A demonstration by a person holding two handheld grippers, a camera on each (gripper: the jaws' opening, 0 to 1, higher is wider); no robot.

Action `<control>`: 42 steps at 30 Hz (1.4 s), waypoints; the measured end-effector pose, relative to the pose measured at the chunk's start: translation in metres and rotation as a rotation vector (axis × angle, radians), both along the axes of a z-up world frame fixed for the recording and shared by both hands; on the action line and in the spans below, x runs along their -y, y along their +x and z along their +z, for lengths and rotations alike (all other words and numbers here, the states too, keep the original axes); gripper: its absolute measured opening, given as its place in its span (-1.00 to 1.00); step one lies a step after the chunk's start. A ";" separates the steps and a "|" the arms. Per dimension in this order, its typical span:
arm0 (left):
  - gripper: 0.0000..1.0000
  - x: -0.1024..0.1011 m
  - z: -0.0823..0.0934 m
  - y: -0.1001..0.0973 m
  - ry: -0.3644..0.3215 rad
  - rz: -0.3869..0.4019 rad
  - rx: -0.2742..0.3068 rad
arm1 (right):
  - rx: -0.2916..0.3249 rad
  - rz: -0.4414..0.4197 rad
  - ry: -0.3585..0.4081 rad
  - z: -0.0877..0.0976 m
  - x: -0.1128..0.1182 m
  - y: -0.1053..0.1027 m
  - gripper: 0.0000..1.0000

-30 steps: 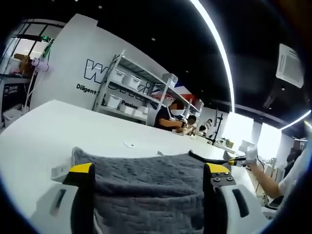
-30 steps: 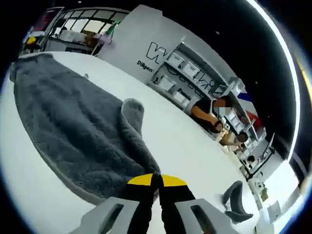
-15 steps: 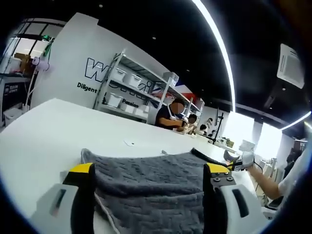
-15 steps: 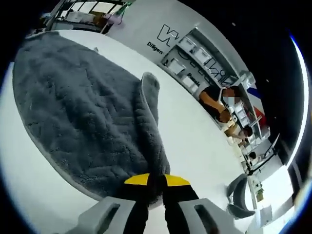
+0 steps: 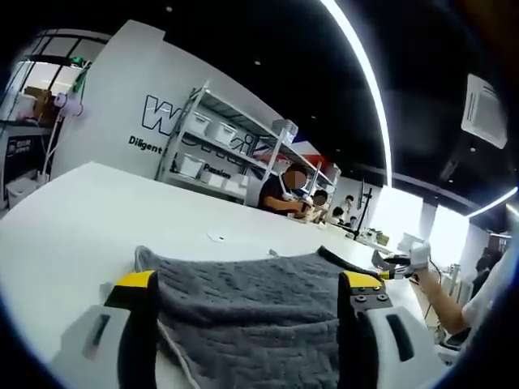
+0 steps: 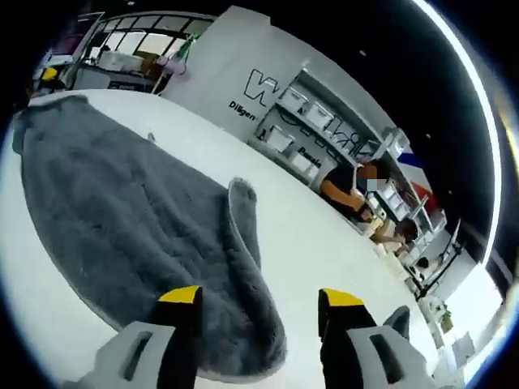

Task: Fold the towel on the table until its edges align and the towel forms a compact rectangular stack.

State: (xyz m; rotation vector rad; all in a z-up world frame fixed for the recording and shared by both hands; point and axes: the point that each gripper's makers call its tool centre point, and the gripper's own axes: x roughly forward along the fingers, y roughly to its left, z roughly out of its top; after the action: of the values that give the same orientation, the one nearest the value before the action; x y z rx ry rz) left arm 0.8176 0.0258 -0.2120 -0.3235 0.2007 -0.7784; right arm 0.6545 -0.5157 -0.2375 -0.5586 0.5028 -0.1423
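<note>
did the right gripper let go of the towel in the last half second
Yes. The right gripper has opened: its fingers, shut on a towel fold before, now stand apart, the fold lying on the white table.

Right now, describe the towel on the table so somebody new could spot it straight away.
Find the long white table in front of the shelving. On it lies the grey towel, spread flat between the open tongs. Its quilted grey pile and the raised fold ridge along one side set it apart from the bare white tabletop.
</note>
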 end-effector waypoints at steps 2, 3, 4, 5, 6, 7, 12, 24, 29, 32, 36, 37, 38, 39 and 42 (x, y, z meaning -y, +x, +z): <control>0.92 0.001 -0.001 -0.001 0.002 -0.001 0.000 | -0.003 0.046 0.004 0.002 -0.021 0.013 0.48; 0.92 0.001 -0.001 -0.001 0.003 -0.002 -0.001 | -0.001 0.078 0.010 0.003 -0.033 0.020 0.51; 0.92 0.002 -0.001 -0.001 0.005 -0.005 -0.002 | 0.004 0.107 0.020 0.004 -0.046 0.027 0.52; 0.92 0.002 -0.001 -0.001 0.006 -0.006 -0.002 | 0.006 0.129 0.031 0.004 -0.055 0.032 0.53; 0.92 0.002 -0.001 -0.001 0.006 -0.007 -0.001 | 0.006 0.173 0.063 0.003 -0.073 0.042 0.56; 0.92 0.002 -0.001 -0.001 0.006 -0.007 -0.001 | 0.004 0.195 0.096 0.002 -0.084 0.049 0.58; 0.92 0.000 -0.001 0.000 0.008 -0.001 0.000 | -0.003 0.279 0.191 0.000 -0.130 0.086 0.73; 0.99 0.001 0.006 -0.002 0.028 -0.012 0.042 | 0.036 0.438 0.357 -0.004 -0.209 0.139 0.99; 0.99 0.001 0.003 -0.002 0.032 -0.008 0.031 | -0.018 0.482 0.360 -0.020 -0.221 0.130 0.99; 0.99 0.004 0.003 -0.003 0.044 -0.017 0.039 | -0.035 0.461 0.395 -0.028 -0.211 0.123 0.99; 0.99 0.012 0.001 -0.008 0.064 -0.044 0.036 | -0.040 0.440 0.444 -0.027 -0.199 0.117 0.99; 0.99 0.013 0.000 -0.009 0.072 -0.048 0.031 | -0.042 0.436 0.448 -0.027 -0.196 0.115 0.99; 0.99 0.014 -0.002 -0.009 0.081 -0.051 0.021 | -0.042 0.434 0.452 -0.026 -0.194 0.114 0.99; 0.99 0.014 -0.003 -0.009 0.089 -0.048 0.016 | -0.037 0.429 0.454 -0.025 -0.192 0.114 0.99; 0.98 0.014 -0.004 -0.012 0.116 -0.044 0.012 | -0.026 0.428 0.462 -0.020 -0.190 0.112 0.99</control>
State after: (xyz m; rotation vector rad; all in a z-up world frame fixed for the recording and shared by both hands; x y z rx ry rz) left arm 0.8055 0.0122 -0.2162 -0.2049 0.2411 -0.8089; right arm 0.7666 -0.3262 -0.2576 -0.2046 0.4131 0.3823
